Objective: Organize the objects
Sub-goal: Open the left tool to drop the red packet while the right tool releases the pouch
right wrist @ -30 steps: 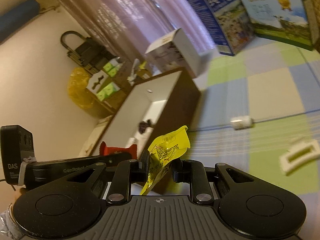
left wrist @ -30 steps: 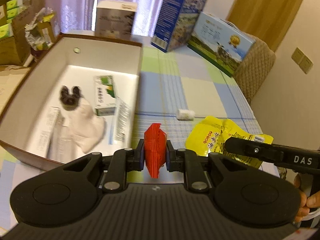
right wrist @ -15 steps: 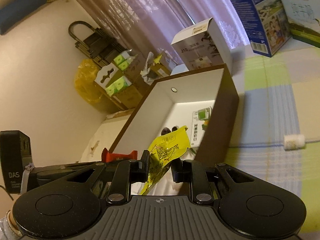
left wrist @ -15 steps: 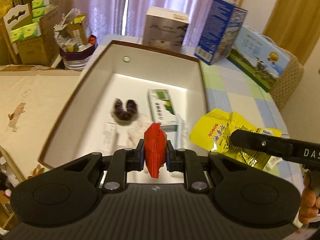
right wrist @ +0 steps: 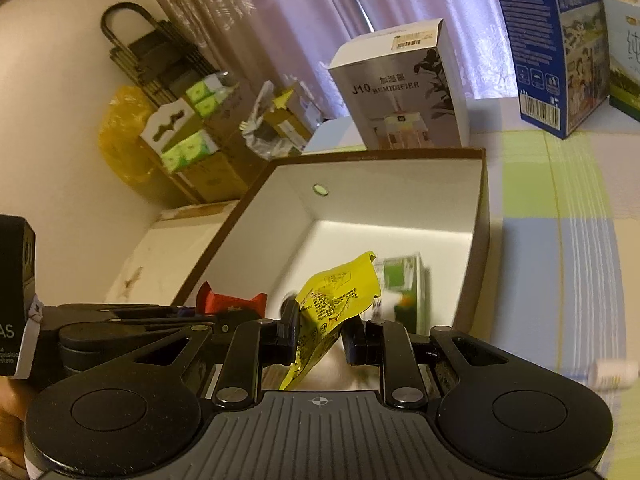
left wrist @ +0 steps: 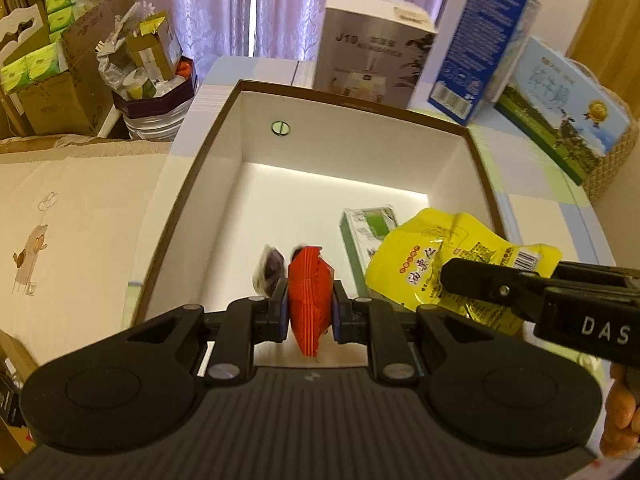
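Observation:
My left gripper (left wrist: 309,312) is shut on a red packet (left wrist: 309,294) and holds it over the near end of an open brown-rimmed white box (left wrist: 352,108). My right gripper (right wrist: 320,338) is shut on a yellow snack pouch (right wrist: 334,298), held over the same box (right wrist: 384,158); the pouch also shows in the left wrist view (left wrist: 432,256). Inside the box lie a green-and-white carton (left wrist: 366,226) and a dark wrapped item (left wrist: 270,268). The red packet shows in the right wrist view (right wrist: 230,302) too.
A humidifier box (left wrist: 372,56), a blue box (left wrist: 480,44) and a light blue box (left wrist: 560,108) stand behind the open box on the checked tablecloth (right wrist: 560,208). A small white bottle (right wrist: 614,372) lies on the cloth. Cartons and a bin (left wrist: 152,96) crowd the left.
Both grippers have moved left from over the tablecloth to over the open box, each still holding its packet. The box now fills the middle of both views.

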`<state>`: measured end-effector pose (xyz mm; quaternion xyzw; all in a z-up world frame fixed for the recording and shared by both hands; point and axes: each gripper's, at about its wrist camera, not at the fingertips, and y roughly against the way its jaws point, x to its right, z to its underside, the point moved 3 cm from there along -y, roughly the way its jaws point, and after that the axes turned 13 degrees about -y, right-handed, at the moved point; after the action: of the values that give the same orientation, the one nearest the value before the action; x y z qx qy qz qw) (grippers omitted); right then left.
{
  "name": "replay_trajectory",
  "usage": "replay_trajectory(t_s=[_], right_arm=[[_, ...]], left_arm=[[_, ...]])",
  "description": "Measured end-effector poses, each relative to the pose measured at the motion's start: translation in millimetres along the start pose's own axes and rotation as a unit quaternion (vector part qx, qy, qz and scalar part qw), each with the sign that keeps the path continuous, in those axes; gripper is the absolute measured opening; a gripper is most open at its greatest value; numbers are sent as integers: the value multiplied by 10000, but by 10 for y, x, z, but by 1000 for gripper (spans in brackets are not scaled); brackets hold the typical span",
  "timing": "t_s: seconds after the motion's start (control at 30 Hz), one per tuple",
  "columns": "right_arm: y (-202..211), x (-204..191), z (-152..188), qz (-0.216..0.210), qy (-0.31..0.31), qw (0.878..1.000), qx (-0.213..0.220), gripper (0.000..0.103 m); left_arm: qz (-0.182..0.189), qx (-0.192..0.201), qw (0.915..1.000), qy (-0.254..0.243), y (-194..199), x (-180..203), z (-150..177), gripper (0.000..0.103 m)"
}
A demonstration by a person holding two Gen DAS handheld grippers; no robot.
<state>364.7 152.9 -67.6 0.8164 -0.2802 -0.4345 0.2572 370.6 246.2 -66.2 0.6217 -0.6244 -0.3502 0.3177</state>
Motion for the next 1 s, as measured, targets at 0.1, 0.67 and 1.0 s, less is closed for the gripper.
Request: replay_trajectory(t_s=[0.1, 0.67, 1.0], right_arm=[[-110, 4, -120, 91, -12, 10000, 29, 18], [-426, -19, -433, 125, -118, 9997, 192, 40], [-265, -84, -396, 183, 92, 9991, 367, 60]], left_arm=[[-41, -64, 10000, -47, -171, -102, -140, 16], [-59, 67, 9998, -149, -380, -281, -457, 59], [-21, 134, 9999, 40, -185, -329, -326, 66]])
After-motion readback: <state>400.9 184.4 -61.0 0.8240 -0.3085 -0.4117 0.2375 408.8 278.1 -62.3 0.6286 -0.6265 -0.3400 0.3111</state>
